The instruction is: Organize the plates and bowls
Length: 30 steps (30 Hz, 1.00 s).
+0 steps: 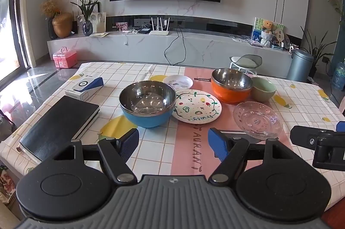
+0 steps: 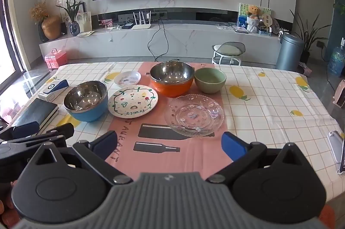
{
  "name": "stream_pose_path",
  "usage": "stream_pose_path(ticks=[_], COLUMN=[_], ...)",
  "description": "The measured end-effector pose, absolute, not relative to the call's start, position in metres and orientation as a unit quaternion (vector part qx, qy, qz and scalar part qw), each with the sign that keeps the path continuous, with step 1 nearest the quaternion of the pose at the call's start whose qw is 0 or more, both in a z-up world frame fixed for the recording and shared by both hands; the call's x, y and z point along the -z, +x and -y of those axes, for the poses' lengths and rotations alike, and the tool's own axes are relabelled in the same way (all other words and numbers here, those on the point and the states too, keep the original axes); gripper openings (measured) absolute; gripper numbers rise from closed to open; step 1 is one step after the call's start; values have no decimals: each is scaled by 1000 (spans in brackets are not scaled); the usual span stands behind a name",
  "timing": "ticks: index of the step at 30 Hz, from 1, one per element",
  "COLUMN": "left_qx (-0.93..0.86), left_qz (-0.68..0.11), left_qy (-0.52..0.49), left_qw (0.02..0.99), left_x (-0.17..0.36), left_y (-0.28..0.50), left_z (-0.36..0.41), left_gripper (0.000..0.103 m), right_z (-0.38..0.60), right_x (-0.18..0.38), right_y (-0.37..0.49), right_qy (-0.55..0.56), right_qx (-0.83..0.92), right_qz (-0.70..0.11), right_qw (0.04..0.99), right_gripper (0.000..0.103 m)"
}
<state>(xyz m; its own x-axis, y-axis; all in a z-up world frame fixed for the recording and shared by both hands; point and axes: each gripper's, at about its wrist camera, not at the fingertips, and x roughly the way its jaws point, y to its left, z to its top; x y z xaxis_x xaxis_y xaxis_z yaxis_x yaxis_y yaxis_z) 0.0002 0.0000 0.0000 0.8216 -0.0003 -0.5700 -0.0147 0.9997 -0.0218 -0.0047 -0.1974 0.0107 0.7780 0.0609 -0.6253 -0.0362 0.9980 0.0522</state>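
Note:
On the table stand a blue steel-lined bowl (image 1: 147, 104) (image 2: 86, 100), an orange steel-lined bowl (image 1: 231, 85) (image 2: 171, 78) and a green bowl (image 1: 263, 88) (image 2: 210, 80). A white fruit-print plate (image 1: 197, 106) (image 2: 133, 101), a small white plate (image 1: 178, 82) (image 2: 127, 78) and a clear glass plate (image 1: 257, 119) (image 2: 194, 114) lie between them. My left gripper (image 1: 173, 145) is open and empty, in front of the blue bowl. My right gripper (image 2: 170, 146) is open and empty, in front of the glass plate.
A black notebook (image 1: 60, 123) and a white-blue box (image 1: 85, 87) lie at the table's left. A white device (image 2: 336, 147) lies at the right edge. Behind the table are a stool (image 2: 228, 52), a bin (image 2: 290, 52) and a TV bench.

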Motion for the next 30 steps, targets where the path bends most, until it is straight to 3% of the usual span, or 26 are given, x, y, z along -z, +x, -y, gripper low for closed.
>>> stream_pose_path(ticks=[30], left_qx=[-4], left_qz=[-303], left_qy=[-12], left_qw=[953], left_x=[-1], left_y=[0], left_z=[0], left_gripper=[86], right_z=[196], right_x=[-8], right_y=[-5], right_qy=[20], right_qx=[-24], right_qz=[-334], right_qw=[942], right_gripper=[101])
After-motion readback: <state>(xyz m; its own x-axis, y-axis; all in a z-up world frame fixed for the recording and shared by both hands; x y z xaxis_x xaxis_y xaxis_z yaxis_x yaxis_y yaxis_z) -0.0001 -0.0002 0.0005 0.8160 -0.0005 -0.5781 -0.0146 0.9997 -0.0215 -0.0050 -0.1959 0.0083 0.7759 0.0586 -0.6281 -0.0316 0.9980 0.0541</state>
